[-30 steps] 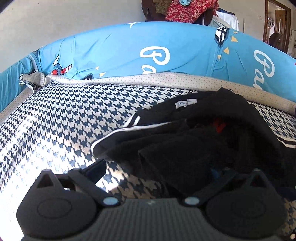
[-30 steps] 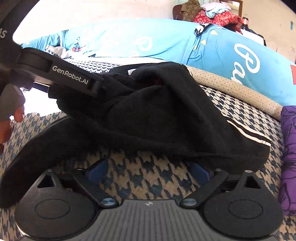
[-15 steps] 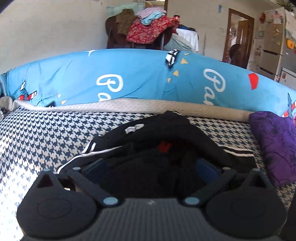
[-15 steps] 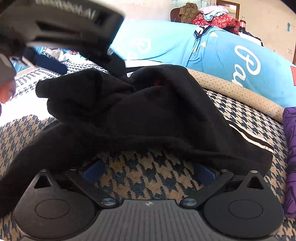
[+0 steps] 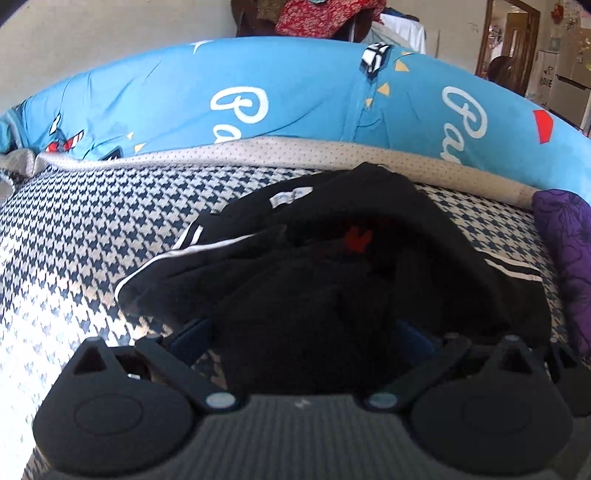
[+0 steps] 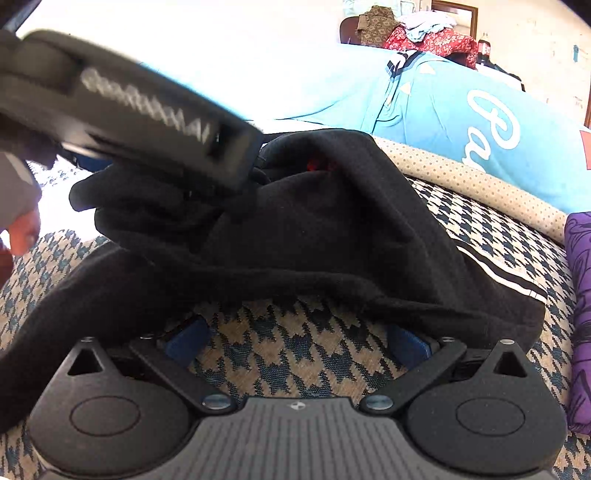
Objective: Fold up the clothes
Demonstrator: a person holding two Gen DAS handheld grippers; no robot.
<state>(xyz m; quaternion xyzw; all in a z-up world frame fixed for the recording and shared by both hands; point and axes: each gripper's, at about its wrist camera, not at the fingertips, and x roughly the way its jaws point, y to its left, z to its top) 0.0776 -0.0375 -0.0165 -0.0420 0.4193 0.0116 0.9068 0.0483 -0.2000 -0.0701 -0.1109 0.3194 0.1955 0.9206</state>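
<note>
Left claw [image 5: 301,334] spread wide, blue pads either side of a bunched fold of the black garment [image 5: 332,280], cloth sitting between the fingers but not pinched. Right claw [image 6: 297,339] also released, blue pads [image 6: 186,341] down low over bare houndstooth bedspread [image 6: 295,343], just short of the garment's near hem, nothing between them. Black garment crumpled in a heap on the bed, middle of the bedspread, white stripes showing along one edge [image 5: 511,267] on the right and along another on the left, small white label [image 5: 290,195] near the far side, bit of red [image 5: 356,236] peeking out of the folds. From the right wrist view, left claw's body [image 6: 147,122] reaching in from the upper left, blurry, lettering on its side unreadable, tip buried in the top of the heap; bit of a hand [image 6: 20,236] at the far left edge. Purple fabric [image 5: 565,258] lying just beside the garment on the right. Beyond that, a spotted beige band [image 5: 295,155] and a big blue quilt [image 5: 314,92] with white script across the back of the bed. Pile of clothes [image 6: 424,35] on a chair way behind, against the wall.
</note>
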